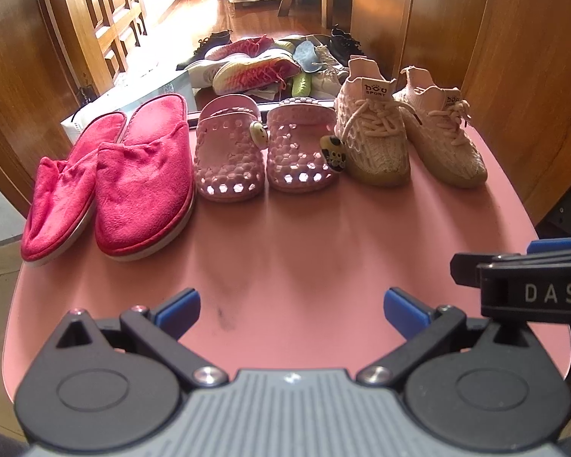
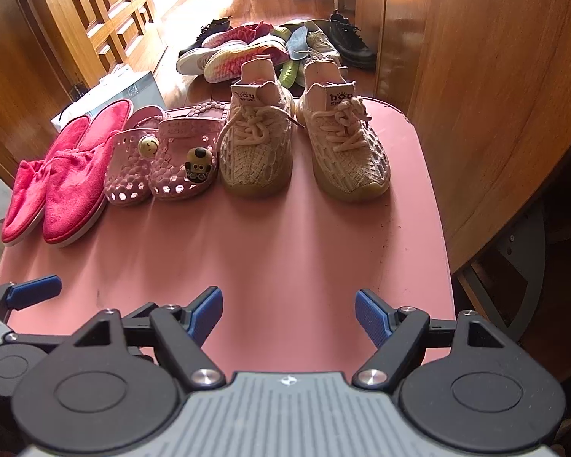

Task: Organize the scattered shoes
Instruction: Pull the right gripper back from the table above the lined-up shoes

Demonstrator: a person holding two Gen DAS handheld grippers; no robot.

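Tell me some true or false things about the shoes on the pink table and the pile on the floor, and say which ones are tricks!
1. Three pairs of shoes stand in a row on the pink table. True.
2. The red slippers are at the right end of the row. False: they are at the left end; the beige sneakers are at the right end.
3. The pink clogs have little charms on them. True.
4. The left gripper is holding a clog. False: its jaws are open and empty.
5. More shoes lie in a pile on the floor behind the table. True.
6. The right gripper is shut. False: its jaws are open with nothing between them.
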